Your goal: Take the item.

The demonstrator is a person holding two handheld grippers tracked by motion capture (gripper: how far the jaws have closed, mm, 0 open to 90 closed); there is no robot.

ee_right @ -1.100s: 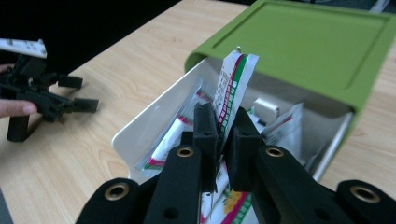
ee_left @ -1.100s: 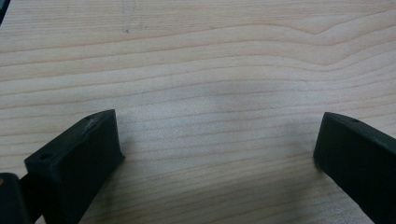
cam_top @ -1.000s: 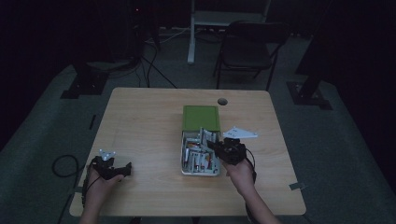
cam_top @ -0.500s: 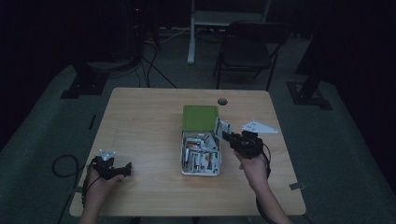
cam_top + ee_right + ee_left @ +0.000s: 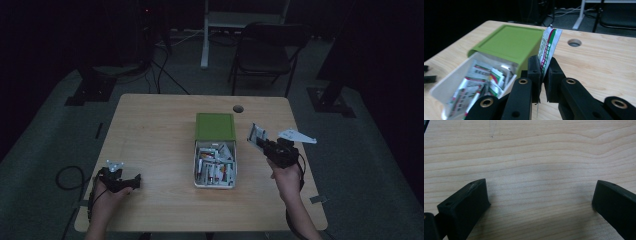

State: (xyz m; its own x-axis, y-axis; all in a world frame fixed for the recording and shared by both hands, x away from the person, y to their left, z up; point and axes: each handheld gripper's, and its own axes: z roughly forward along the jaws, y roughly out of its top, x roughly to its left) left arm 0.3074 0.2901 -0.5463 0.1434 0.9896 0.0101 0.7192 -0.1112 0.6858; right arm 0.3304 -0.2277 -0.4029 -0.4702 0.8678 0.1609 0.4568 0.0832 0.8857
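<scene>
The right gripper [image 5: 541,75] has its fingers pinched on one sachet [image 5: 547,47], held upright clear of the white box [image 5: 439,92], so the step looks like carrying it off to be set down on the table [image 5: 604,60]. Next, probably, lower and release beyond the fingers. The left gripper [image 5: 539,202] rests with fingers spread over bare wood.

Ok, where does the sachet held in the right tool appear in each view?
High view: the sachet is right of centre, held above the table, just right of the green lid.
Right gripper view: centre, upright, pinched in the right tool, the sachet rising beside the lid.
Left gripper view: bare wood between open jaws, no sachet.
Shared landmark: the green lid on the white box.
</scene>
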